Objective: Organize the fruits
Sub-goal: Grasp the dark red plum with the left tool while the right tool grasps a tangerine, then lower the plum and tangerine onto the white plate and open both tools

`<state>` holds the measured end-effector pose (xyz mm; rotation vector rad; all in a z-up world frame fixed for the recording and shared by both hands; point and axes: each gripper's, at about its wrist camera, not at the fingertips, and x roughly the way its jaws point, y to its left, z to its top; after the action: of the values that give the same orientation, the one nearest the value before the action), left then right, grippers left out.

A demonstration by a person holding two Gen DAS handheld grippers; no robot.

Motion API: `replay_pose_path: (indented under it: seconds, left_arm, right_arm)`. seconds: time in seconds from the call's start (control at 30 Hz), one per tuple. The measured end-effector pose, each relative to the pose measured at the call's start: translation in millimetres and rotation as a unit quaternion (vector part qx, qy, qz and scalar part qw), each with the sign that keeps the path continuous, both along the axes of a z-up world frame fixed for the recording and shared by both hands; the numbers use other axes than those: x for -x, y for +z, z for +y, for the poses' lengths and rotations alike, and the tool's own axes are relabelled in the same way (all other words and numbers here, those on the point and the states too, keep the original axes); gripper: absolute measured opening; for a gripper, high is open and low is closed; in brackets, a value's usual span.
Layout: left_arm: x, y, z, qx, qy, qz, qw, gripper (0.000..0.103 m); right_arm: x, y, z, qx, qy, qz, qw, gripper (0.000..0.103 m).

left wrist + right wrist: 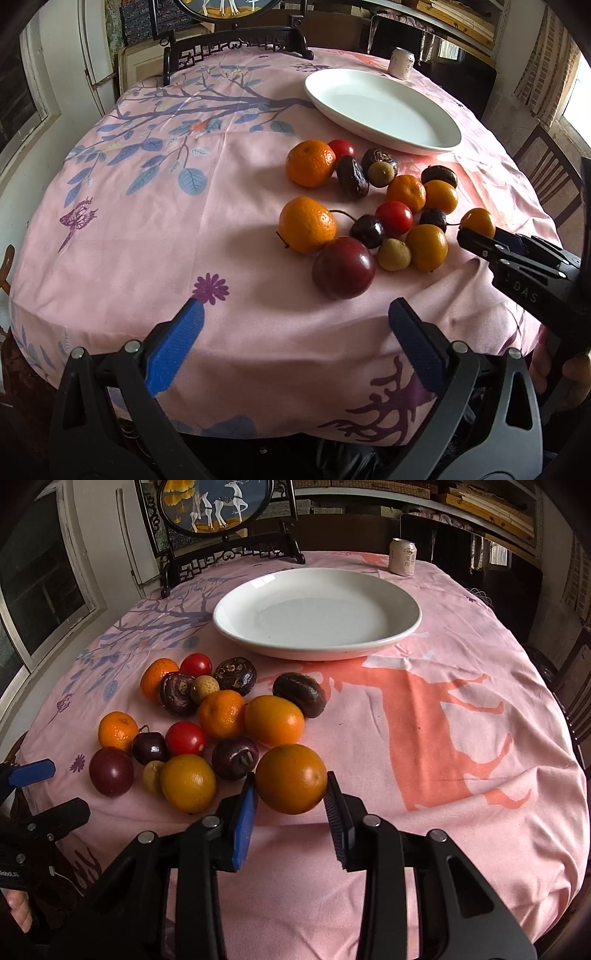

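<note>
Right jaws pinching orange (pixel 291 778), left jaws wide

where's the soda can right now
The soda can stands upright at the far edge of the table, beyond the white plate and a little to its right in the right wrist view, well away from the fruit.
</note>
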<state>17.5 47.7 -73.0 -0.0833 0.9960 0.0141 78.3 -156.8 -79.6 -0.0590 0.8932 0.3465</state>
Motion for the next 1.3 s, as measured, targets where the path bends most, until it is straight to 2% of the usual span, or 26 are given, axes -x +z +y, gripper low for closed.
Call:
replay_pose_path:
  seconds: [0.07, 0.13, 0.2, 0.27, 0.37, 0.4, 0.43, 0.47, 0.5, 0.6, 0.73, 0.93, 1.07, 1.17, 1.3]
  left_arm:
    - [-5.3, -3.8, -3.2, 0.009, -0.006, 0.004, 0.9999, 0.101]
    - [-11.3, -7.2, -6.7, 0.001, -0.004, 0.003, 1.0000, 0.092]
    - [-18.7, -11.4, -9.7, 0.010, -0.010, 0.011, 0.9998, 0.075]
    - [-24.9, -15.5, -12.1, 0.022, -0.016, 0.017, 0.9995, 0.070]
    - [-30.4, -16.9, -16.2, 0.021, -0.017, 0.010, 0.9996, 0.070]
    - [-31.4, -16.7, -16.5, 0.025, -0.018, 0.008, 0.9995, 0.067]
    - [-32.3, -16.6, -16.8, 0.026, -0.018, 0.006, 0.9995, 0.062]
    - [-33.4, -17.0, -17.9, 0.026, -0.021, 0.006, 0.9994, 0.049]
    - [-34.2, -17.9, -19.1, 0.027, -0.025, 0.007, 0.9993, 0.041]
    - [-32.9, -17.7, -20.7, 0.025, -0.028, 0.001, 0.9993, 0.040]
    - [-26.4, -11.3, -17.5, 0.043, -0.034, -0.001, 0.9985, 0.039]
    - [-24.6, 24.9, -17.7, 0.052, -0.061, -0.027, 0.9964, 0.039]
    - [-72.8, 59.1, -21.6, 0.049, -0.081, -0.036, 0.9949, 0.040]
    - [-144.0, 75.6, -26.3, 0.024, -0.061, -0.033, 0.9973, 0.040]
    - [-250.5, 70.1, -28.8, 0.036, -0.031, -0.003, 0.9988, 0.040]
  right_arm:
    - [6.4, 3.2, -6.4, 0.001, -0.006, -0.002, 1.000, 0.037]
    - [9.7, 1.9, -12.6, -0.007, -0.009, 0.007, 1.000, 0.037]
    - [11.7, -0.4, -16.8, -0.013, -0.011, 0.015, 1.000, 0.037]
    - [13.1, -1.3, -19.7, -0.017, -0.011, 0.018, 1.000, 0.037]
    - [12.4, -2.1, -20.7, -0.021, -0.010, 0.020, 1.000, 0.037]
    - [12.7, -2.6, -20.7, -0.021, -0.010, 0.020, 1.000, 0.037]
    - [12.6, -2.9, -20.8, -0.021, -0.010, 0.020, 1.000, 0.037]
    - [13.0, -3.4, -21.0, -0.021, -0.009, 0.021, 1.000, 0.037]
    - [13.4, -3.4, -21.2, -0.022, -0.009, 0.020, 1.000, 0.037]
    - [15.0, -2.6, -21.3, -0.023, -0.008, 0.017, 1.000, 0.037]
    - [16.9, 0.8, -20.9, -0.028, -0.007, 0.014, 0.999, 0.037]
    - [10.3, 19.3, -25.7, -0.047, 0.006, 0.002, 0.999, 0.037]
    - [-23.7, 44.5, -19.4, -0.057, 0.040, -0.002, 0.998, 0.037]
    - [-72.2, 67.6, -9.9, -0.049, 0.047, -0.019, 0.998, 0.037]
    - [-164.2, 64.4, 0.5, -0.040, 0.032, 0.013, 0.999, 0.037]
